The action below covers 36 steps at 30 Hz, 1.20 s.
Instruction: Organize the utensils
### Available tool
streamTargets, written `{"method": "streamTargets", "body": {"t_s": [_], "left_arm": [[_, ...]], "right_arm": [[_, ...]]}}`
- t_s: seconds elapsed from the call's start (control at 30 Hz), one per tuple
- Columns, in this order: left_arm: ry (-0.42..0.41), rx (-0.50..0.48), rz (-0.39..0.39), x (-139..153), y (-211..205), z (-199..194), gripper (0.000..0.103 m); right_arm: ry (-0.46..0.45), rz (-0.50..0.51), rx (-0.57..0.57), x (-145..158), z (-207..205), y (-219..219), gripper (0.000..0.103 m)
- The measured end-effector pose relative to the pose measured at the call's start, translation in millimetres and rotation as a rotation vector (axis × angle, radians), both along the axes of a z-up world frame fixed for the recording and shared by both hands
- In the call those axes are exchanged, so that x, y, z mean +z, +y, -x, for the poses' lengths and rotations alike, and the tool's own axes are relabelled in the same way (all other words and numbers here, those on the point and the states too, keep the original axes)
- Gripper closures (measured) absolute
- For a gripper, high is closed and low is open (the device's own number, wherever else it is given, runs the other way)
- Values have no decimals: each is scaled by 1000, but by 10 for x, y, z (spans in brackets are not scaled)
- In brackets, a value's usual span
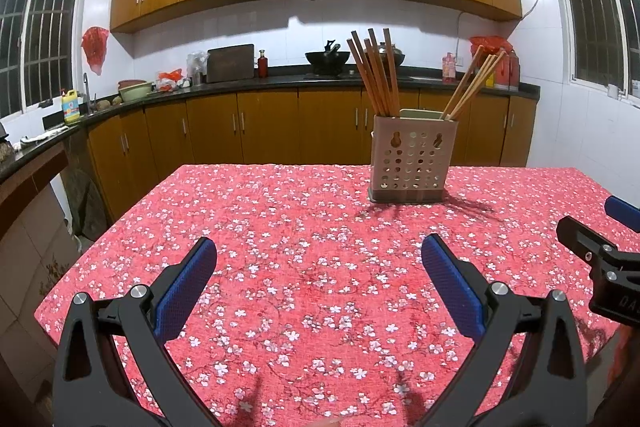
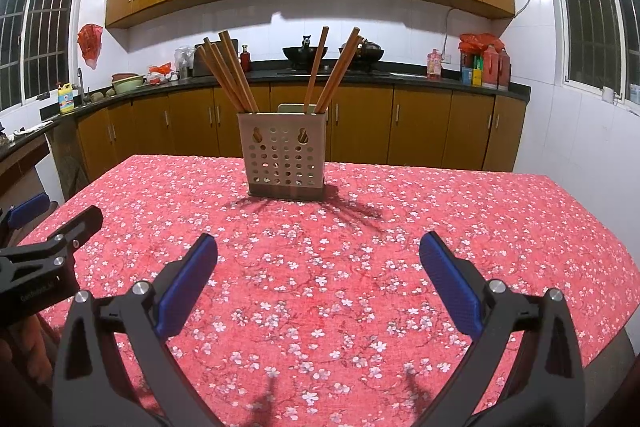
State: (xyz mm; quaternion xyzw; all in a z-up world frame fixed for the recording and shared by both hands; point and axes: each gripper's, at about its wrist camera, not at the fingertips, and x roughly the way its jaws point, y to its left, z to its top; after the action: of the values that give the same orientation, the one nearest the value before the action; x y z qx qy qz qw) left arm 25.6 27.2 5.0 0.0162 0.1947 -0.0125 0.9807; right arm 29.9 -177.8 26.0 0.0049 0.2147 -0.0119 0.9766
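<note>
Nearest the cameras, the left tool (image 1: pixel 319 247) hung above the desk (image 1: pixel 280 267) with its blue-padded fingers spread wide and nothing between them. The right tool (image 2: pixel 319 245) was released in the same way, empty, its tips well apart over the red floral cloth. Each tool showed at the edge of the other's view, side by side.

Farther on, near the far edge of the desk, stood the perforated holder (image 2: pixel 285 158), upright, well beyond both tools and touching neither. Wooden chopsticks (image 2: pixel 230 75) leaned in two bunches inside it, one to the left and one (image 2: pixel 334 69) to the right.
</note>
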Motion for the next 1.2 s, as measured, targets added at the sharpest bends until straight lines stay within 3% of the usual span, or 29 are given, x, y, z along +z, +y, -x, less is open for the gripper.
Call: {"method": "streamTargets", "body": {"t_s": [1.2], "left_arm": [[5,1,4,7,-9,-11,2]], "right_arm": [[8,-4,3,-36,2,-11,4]]}}
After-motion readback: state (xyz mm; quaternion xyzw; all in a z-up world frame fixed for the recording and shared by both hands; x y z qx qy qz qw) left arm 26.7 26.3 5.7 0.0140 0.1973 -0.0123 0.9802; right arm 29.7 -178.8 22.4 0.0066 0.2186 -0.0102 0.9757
